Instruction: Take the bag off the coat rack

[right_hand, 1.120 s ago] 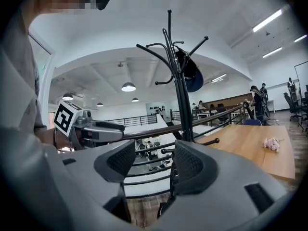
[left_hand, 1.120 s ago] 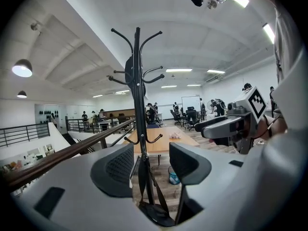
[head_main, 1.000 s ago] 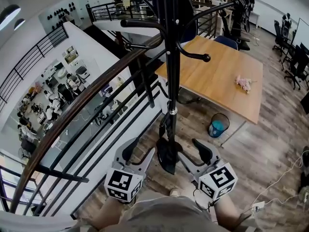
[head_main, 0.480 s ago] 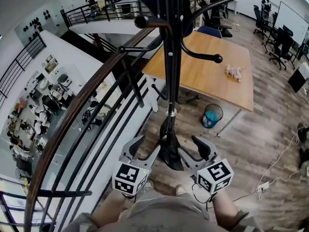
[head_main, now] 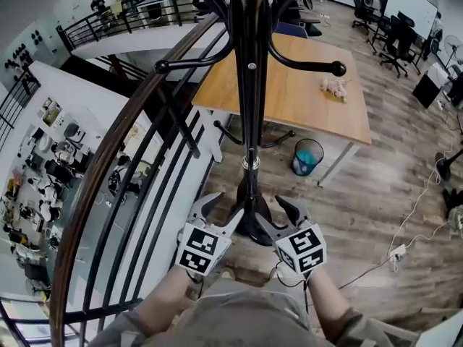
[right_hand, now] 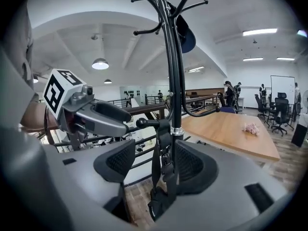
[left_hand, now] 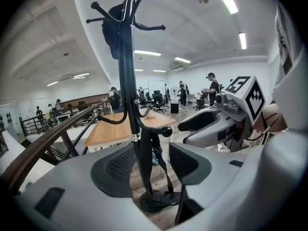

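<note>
I'm holding both tongs low by the coat rack (head_main: pixel 247 85) foot: left gripper (head_main: pixel 223 210) & right gripper (head_main: pixel 273 212), jaws apart, gripping nothing. The bag (head_main: pixel 252 226) is hanging btwn them by its strap (right_hand: pixel 156 158) off a low peg (right_hand: pixel 144 123). I'm aiming to pinch the strap under the peg, then lift up & outward past the knob, w/o yanking the rack.

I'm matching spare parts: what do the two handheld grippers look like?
Both the left gripper and right gripper are light grey moulded plastic with black mesh-textured pads. Each carries a cube of black-and-white square markers.
</note>
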